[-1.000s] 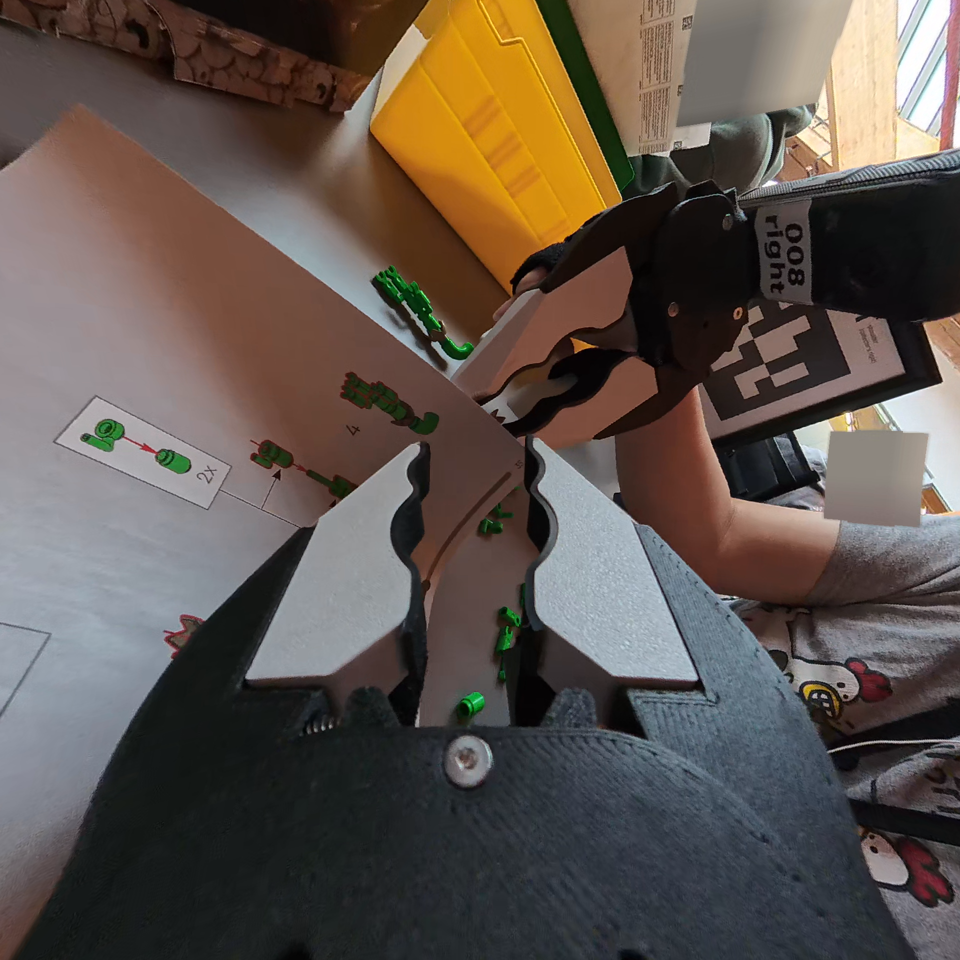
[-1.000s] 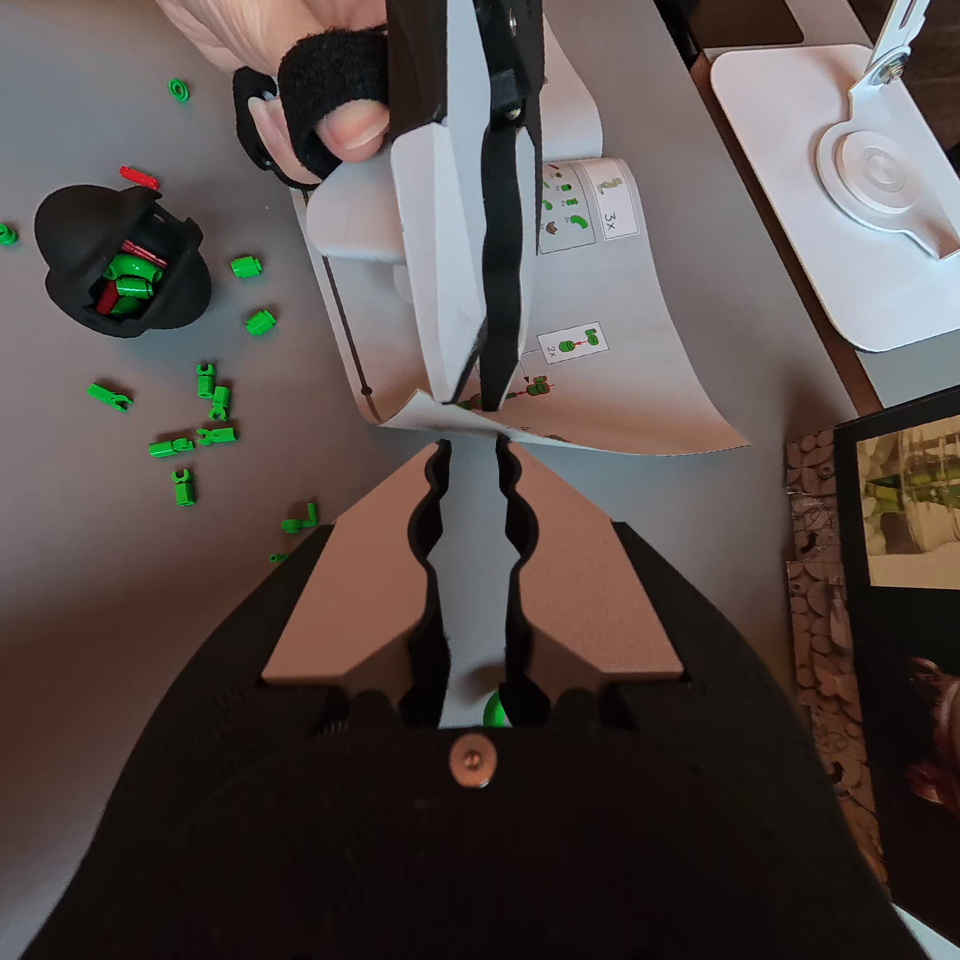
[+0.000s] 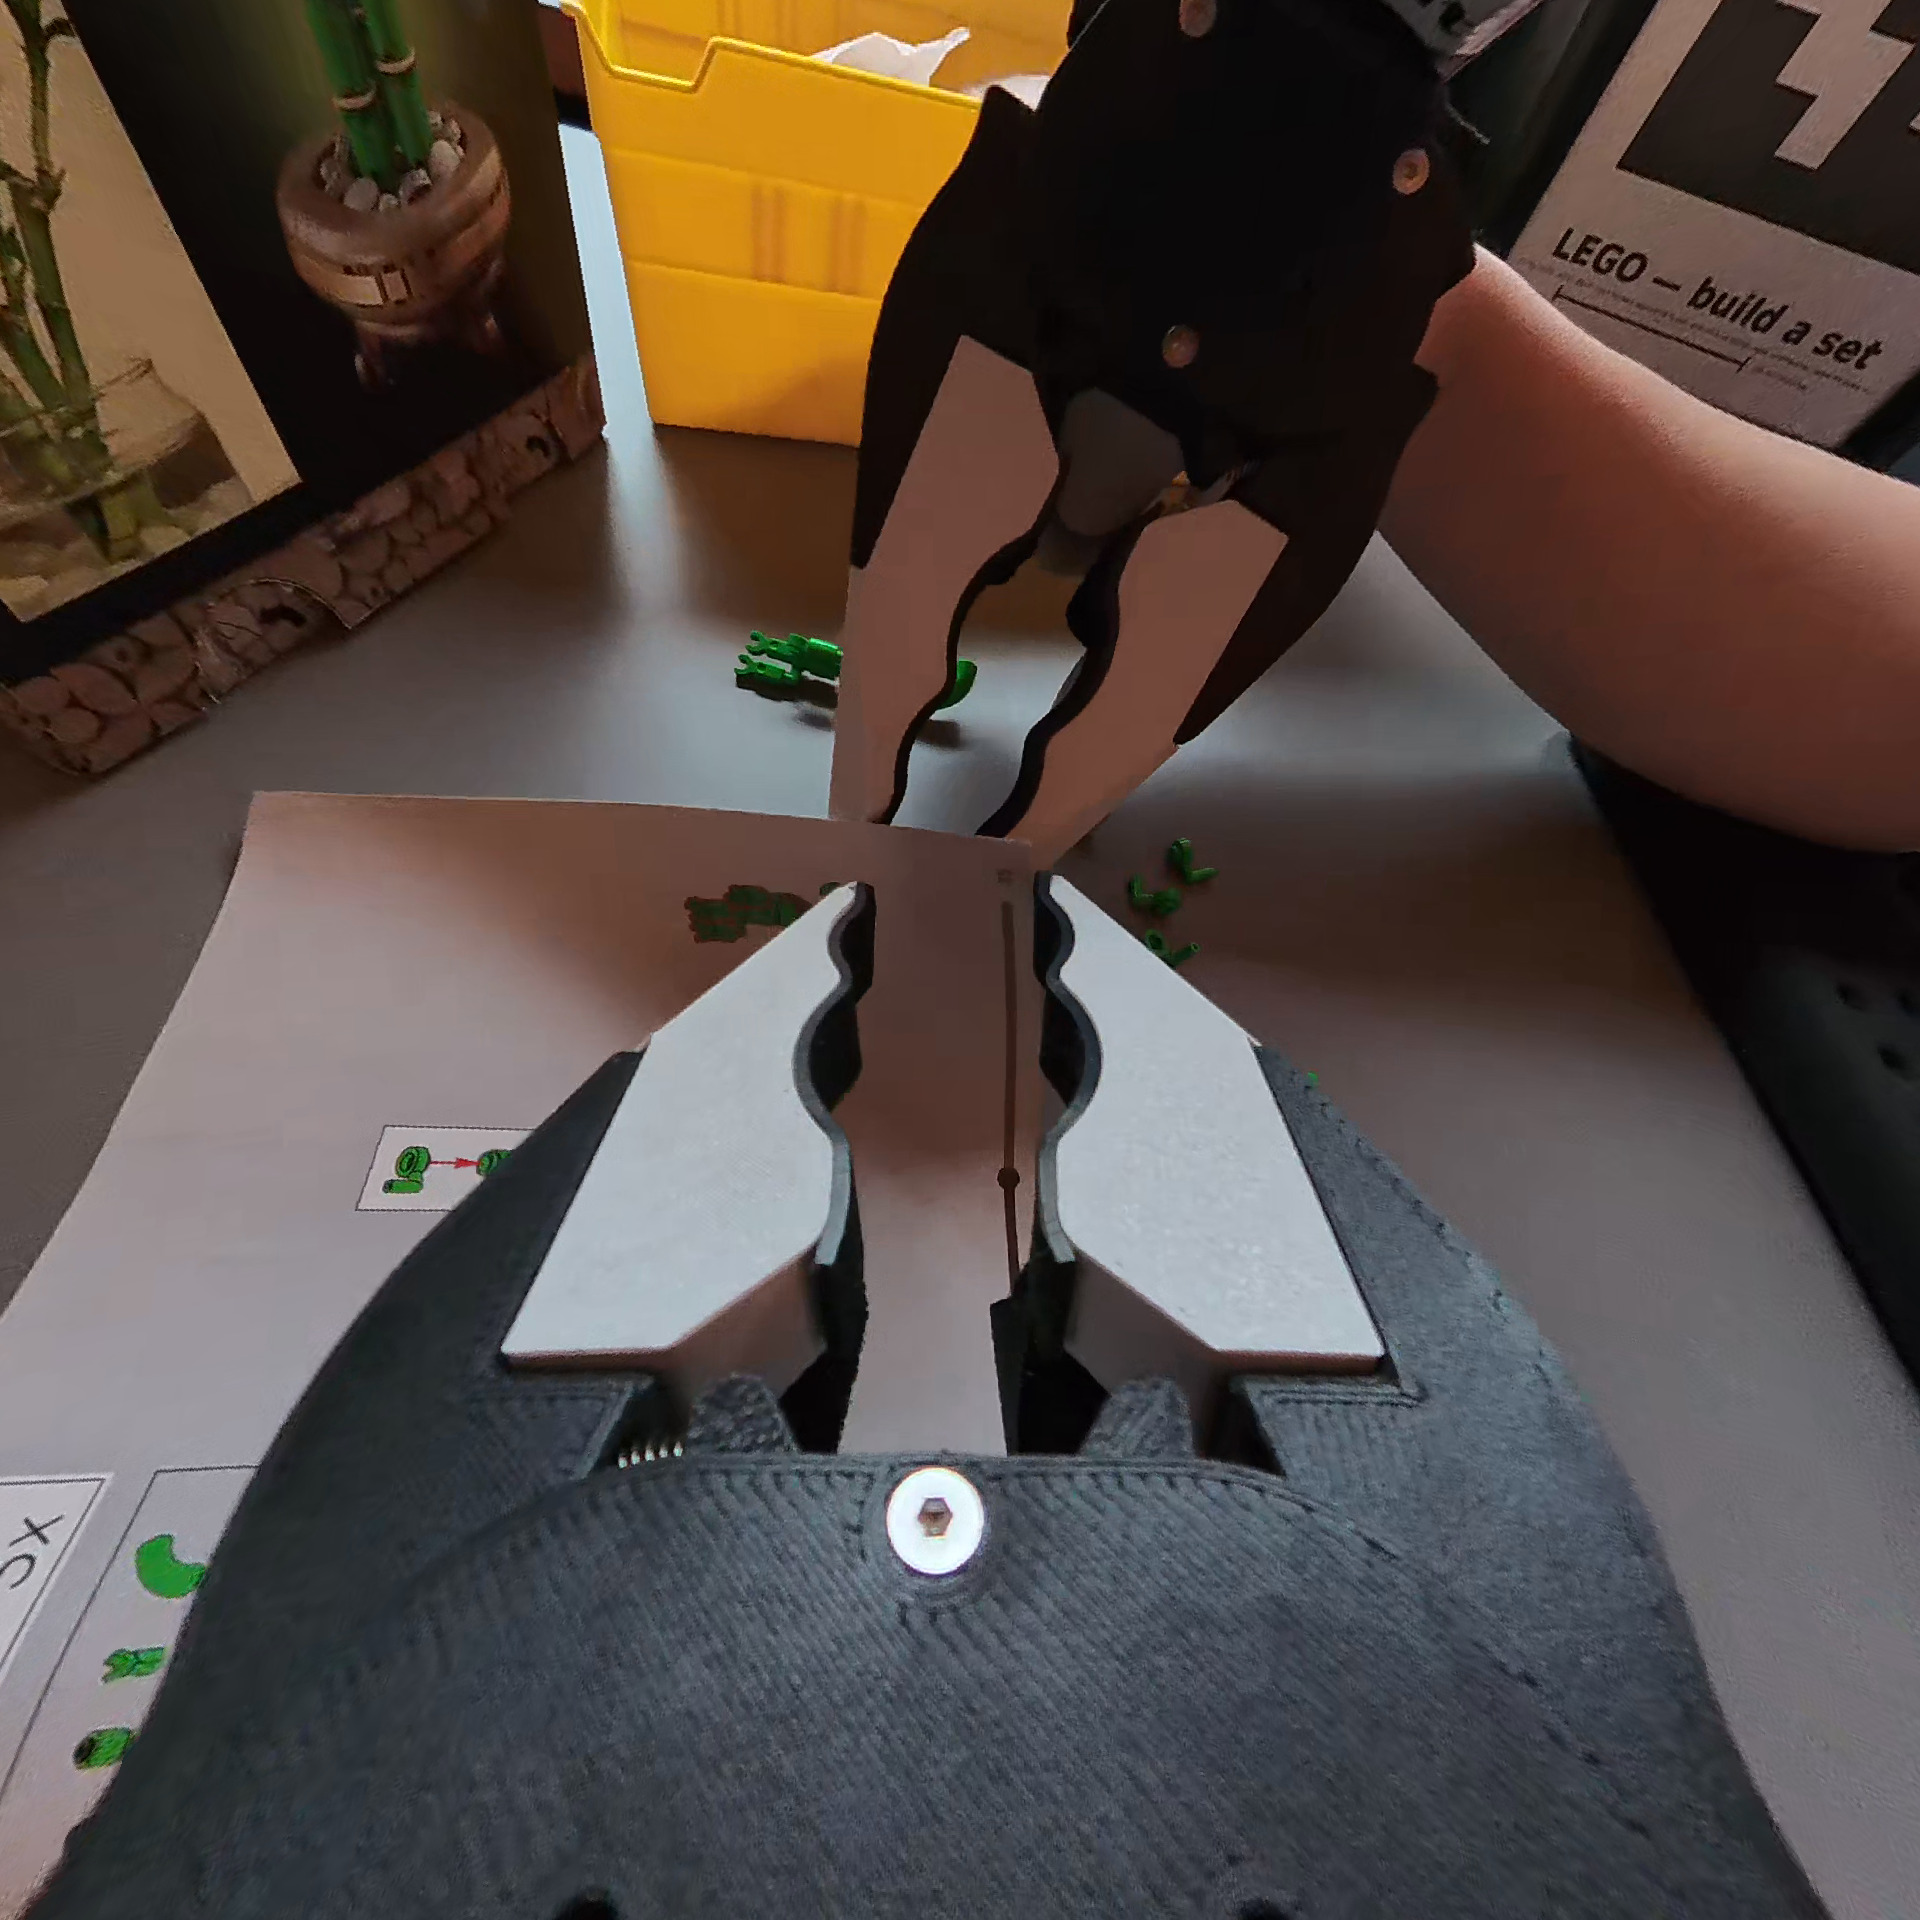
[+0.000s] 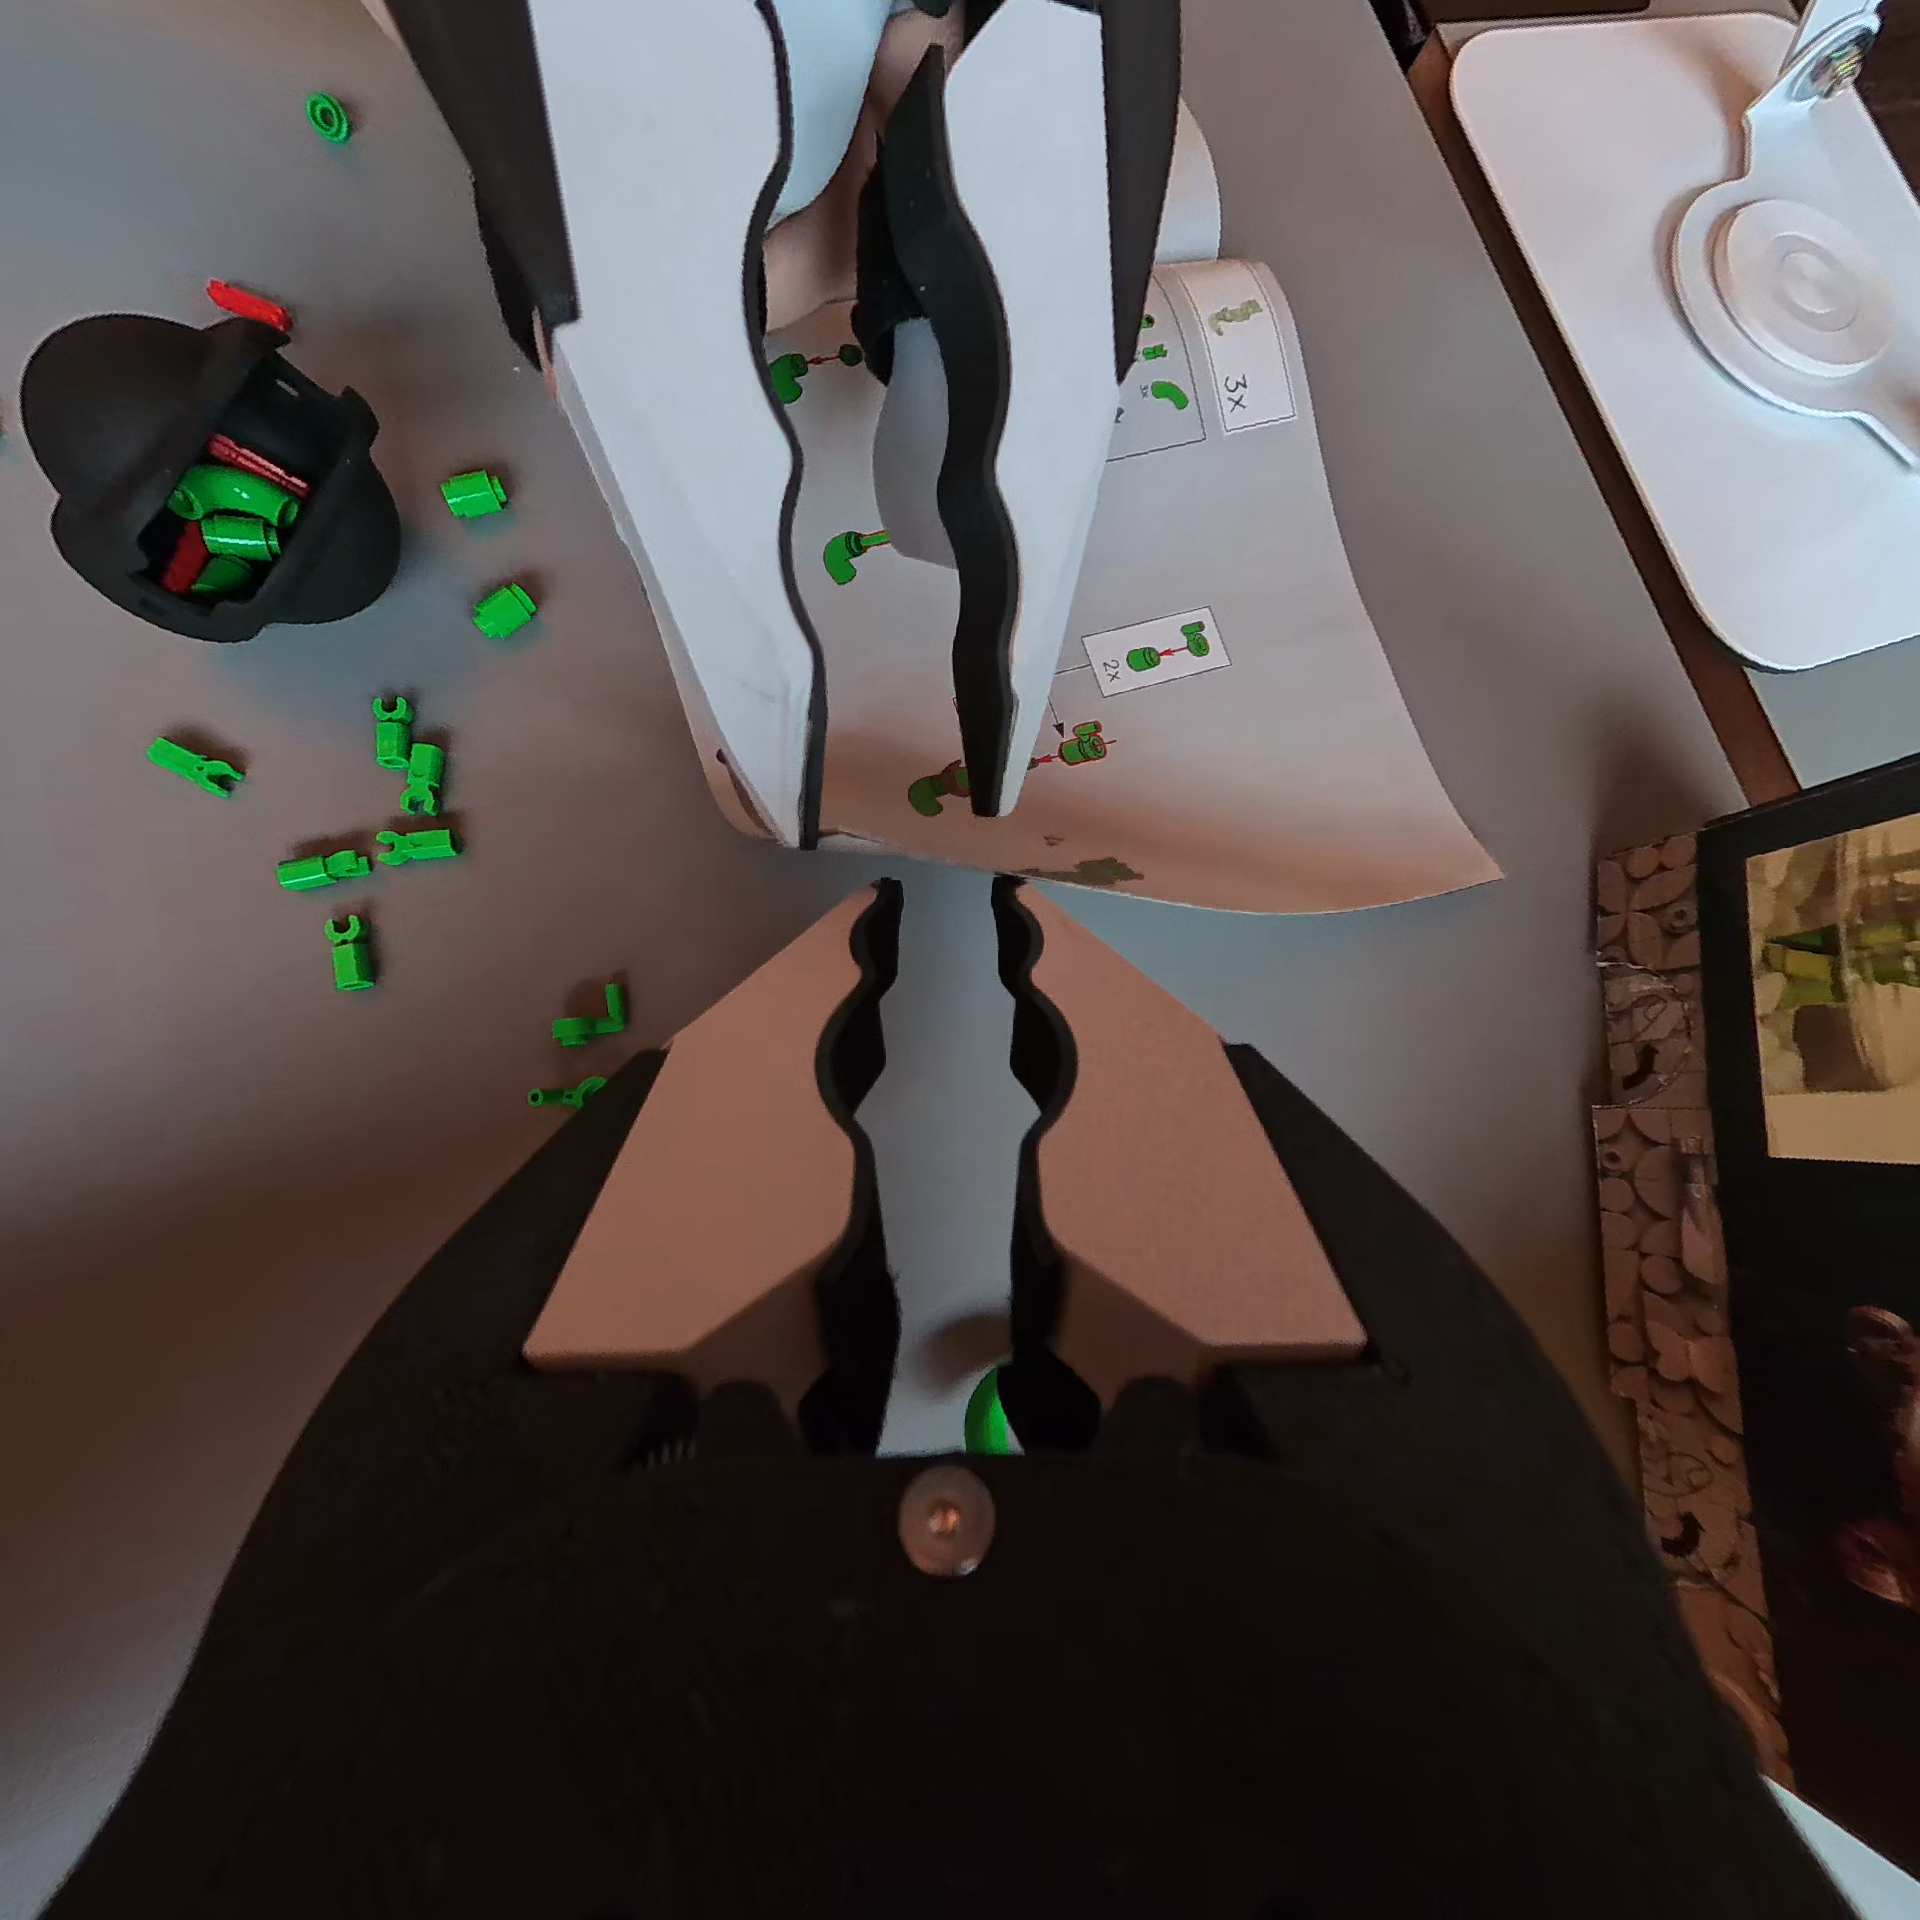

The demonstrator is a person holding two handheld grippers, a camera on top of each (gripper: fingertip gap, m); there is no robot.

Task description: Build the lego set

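Note:
The instruction booklet's open page lies curved on the grey table. My left gripper is open, with its fingers over the page's near corner; nothing is gripped. My right gripper is open and empty, tips just short of the page's edge, facing the left gripper. In the left wrist view the right gripper stands tip-down at the page's far edge. A green stem assembly and a curved green piece lie behind it. Loose green pieces are scattered to the left.
A black cup holds green and red pieces, with a red piece beside it. A yellow bin, the set's box and a sign stand at the back. A white stand is at right. A forearm crosses behind. Only a small space, under 4 cm, lies between the two pairs of fingers.
My left gripper has turned level and opened wider, and the page has settled flatter under it. The right gripper has opened slightly and stays at the page's edge.

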